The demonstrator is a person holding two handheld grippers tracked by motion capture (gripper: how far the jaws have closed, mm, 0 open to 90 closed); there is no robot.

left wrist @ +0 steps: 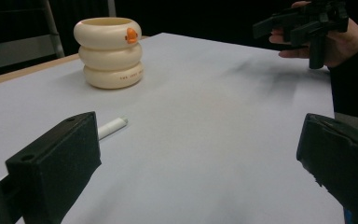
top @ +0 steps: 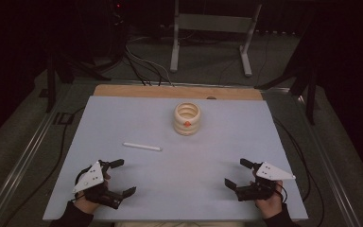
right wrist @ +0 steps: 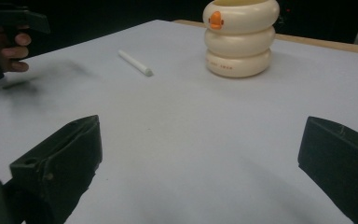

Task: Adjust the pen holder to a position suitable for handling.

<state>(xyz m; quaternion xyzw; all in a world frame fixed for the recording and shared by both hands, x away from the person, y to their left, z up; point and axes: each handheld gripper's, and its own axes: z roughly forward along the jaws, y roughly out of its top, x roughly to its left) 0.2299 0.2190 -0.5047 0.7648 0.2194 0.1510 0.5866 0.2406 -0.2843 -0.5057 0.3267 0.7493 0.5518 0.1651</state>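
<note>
A cream ribbed pot (top: 187, 118) with a small orange mark stands upright on the pale mat, toward the back middle; I see the pot (left wrist: 108, 52) in the left gripper view and the pot (right wrist: 240, 37) in the right gripper view. A white stick (top: 142, 146) lies flat in front of it, left of centre. The stick (left wrist: 112, 127) peeks out past my left jaw, and the stick (right wrist: 134, 62) lies far off in the right gripper view. My left gripper (top: 124, 177) rests open near the front left. My right gripper (top: 234, 173) is open near the front right. Nothing is between either pair of jaws.
The pale mat (top: 123, 118) covers a wooden table whose back edge (top: 137, 91) shows. Beyond it stand a metal frame (top: 212, 33) and cables on the dark floor. In the left gripper view the other gripper (left wrist: 303, 25) shows far right.
</note>
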